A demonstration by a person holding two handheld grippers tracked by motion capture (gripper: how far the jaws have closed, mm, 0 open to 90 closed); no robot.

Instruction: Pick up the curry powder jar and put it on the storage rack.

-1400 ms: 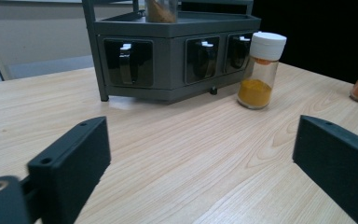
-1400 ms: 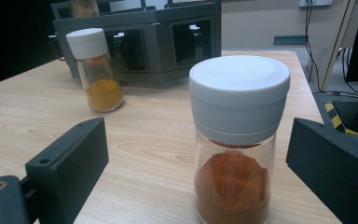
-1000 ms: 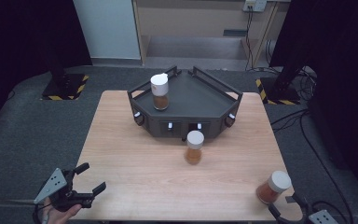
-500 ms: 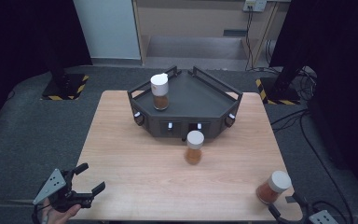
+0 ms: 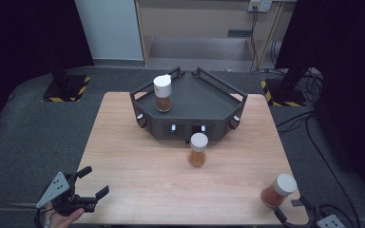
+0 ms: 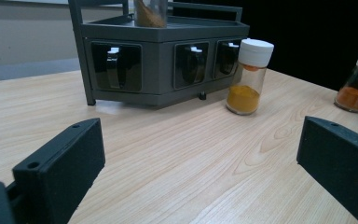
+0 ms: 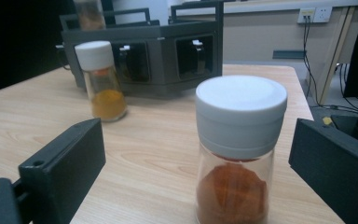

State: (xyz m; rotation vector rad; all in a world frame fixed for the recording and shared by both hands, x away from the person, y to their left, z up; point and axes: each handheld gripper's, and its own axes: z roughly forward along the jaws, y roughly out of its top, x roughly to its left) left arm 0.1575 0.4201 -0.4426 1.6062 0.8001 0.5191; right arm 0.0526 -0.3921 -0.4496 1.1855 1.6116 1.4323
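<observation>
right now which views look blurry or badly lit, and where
High view: the wooden table is evenly lit, the surroundings fall into black. Left gripper view: the yellow spice jar is fairly sharp, while the left tool at the bottom looks soft. Right gripper view: the red spice jar is close and slightly soft.

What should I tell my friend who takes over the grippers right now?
Left gripper: open, empty, at the table's near left corner.
Right gripper: open, its jaws on either side of the red spice jar at the near right, not closed on it.
Yellow spice jar: on the table in front of the grey rack.
One jar stands on the rack.
Left: probably grip the red jar and rack both.
</observation>
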